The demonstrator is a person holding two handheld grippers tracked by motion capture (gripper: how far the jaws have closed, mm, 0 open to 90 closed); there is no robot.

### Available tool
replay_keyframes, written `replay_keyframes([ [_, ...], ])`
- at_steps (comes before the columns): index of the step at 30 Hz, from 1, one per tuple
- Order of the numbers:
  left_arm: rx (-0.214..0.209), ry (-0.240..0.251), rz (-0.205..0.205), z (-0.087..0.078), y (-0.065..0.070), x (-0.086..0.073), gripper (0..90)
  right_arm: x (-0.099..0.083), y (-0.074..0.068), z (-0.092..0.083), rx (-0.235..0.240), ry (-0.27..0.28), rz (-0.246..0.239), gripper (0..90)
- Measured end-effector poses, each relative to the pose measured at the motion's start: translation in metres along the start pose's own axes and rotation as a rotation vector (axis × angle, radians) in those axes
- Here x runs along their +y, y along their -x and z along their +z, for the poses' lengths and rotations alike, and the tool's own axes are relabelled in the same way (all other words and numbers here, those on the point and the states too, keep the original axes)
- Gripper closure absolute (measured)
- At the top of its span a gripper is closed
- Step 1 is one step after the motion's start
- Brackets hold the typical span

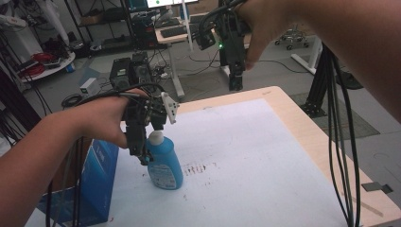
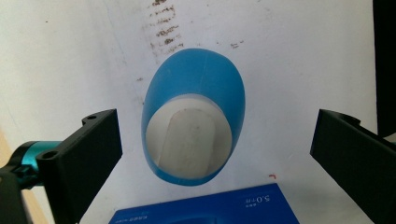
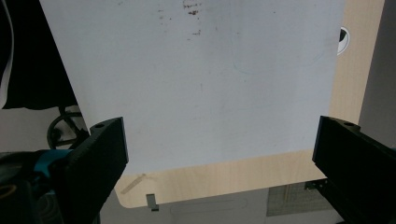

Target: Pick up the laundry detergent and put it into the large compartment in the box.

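A blue bottle [image 1: 165, 166] with a white cap [image 1: 156, 138] stands upright on the white sheet [image 1: 246, 156] that covers the wooden table [image 1: 312, 137], near the sheet's left side and just beside a blue box [image 1: 97, 182] at the table's left edge; a patch of dark smudges [image 1: 196, 168] marks the sheet just right of the bottle. The left gripper [image 1: 146, 158] hangs over the bottle, pointing down; in the left gripper view its jaws stand wide apart on either side of the bottle [image 2: 194, 121], touching neither the blue body nor the cap [image 2: 189, 140], with the box [image 2: 205, 207] below. The right gripper [image 1: 235, 85] is held high above the table's far edge, well apart from the bottle; in the right gripper view its jaws are spread wide with nothing between them, over the sheet [image 3: 210, 84] and the table's rim [image 3: 224, 179].
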State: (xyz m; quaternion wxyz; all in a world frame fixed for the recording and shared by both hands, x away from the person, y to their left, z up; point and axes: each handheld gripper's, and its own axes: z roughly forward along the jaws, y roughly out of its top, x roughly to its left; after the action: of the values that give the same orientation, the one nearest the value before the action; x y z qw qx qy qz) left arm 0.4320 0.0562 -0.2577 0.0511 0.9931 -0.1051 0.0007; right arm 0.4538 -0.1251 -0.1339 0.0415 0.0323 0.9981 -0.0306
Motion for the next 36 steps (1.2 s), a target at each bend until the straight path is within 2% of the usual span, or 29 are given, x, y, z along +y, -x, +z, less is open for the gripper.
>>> replay_keyframes([
  [4,-0.008,0.005,-0.010,0.008,0.000,-0.001,2.1,0.000,0.000,0.000,-0.002,0.004,0.006,2.4],
  [9,-0.017,0.007,-0.042,0.020,-0.004,-0.003,2.1,0.002,-0.001,0.000,-0.003,-0.003,-0.004,2.4],
  [14,-0.020,0.014,-0.043,0.025,-0.006,-0.003,2.1,0.005,-0.002,0.001,-0.006,-0.001,-0.010,2.4],
  [21,-0.017,0.013,-0.017,0.031,-0.006,-0.004,2.2,0.005,-0.001,0.002,-0.007,-0.006,-0.011,2.4],
  [27,-0.016,-0.015,-0.010,0.038,-0.008,-0.005,2.2,0.005,-0.001,0.002,-0.006,-0.006,-0.003,2.4],
  [29,-0.014,-0.031,-0.009,0.040,-0.009,-0.005,2.2,0.006,0.001,0.003,-0.008,0.001,-0.022,2.4],
  [36,-0.005,-0.039,-0.008,0.043,-0.011,-0.005,2.2,0.007,0.000,0.004,-0.005,-0.008,-0.010,2.4],
])
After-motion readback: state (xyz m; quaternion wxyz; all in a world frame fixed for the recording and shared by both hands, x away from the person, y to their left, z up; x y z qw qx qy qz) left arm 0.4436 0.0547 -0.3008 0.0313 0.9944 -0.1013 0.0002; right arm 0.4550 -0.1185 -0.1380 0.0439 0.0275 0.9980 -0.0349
